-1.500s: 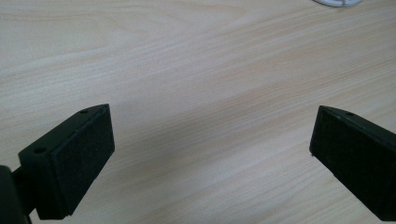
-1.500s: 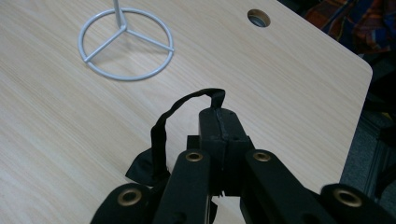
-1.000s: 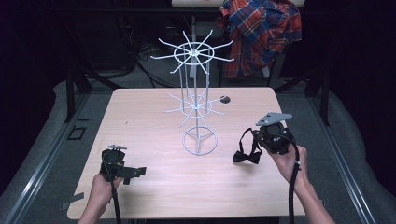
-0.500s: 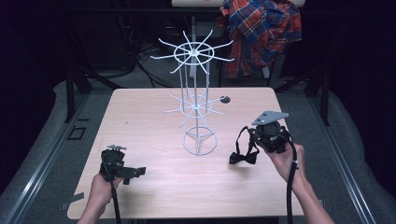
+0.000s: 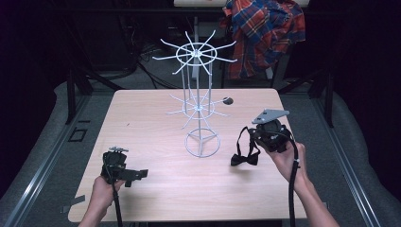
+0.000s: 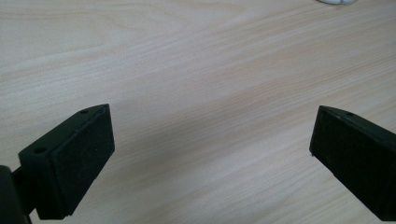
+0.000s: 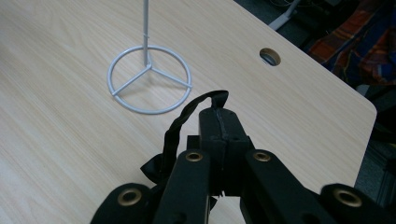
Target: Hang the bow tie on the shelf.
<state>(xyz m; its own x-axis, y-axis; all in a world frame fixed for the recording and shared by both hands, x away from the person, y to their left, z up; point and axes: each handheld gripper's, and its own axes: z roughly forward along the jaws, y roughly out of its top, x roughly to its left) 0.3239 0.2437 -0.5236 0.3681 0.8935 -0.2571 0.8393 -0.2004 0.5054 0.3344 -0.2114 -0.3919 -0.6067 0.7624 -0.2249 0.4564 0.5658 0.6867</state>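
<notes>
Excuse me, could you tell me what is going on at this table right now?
A person holds tongs in each hand at a wooden table. The right tongs are shut on the strap of a black bow tie, which hangs just above the table beside the white wire hook stand. The left tongs are open and empty over bare wood near the front left. Nothing hangs on the stand yet.

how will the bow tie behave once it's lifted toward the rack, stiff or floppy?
Probably floppy: its strap bends in a loose loop from the shut right gripper. The bow tie sags below the gripper, so it likely swings. It looks light; the white wire rack seems unlikely to tip.
</notes>
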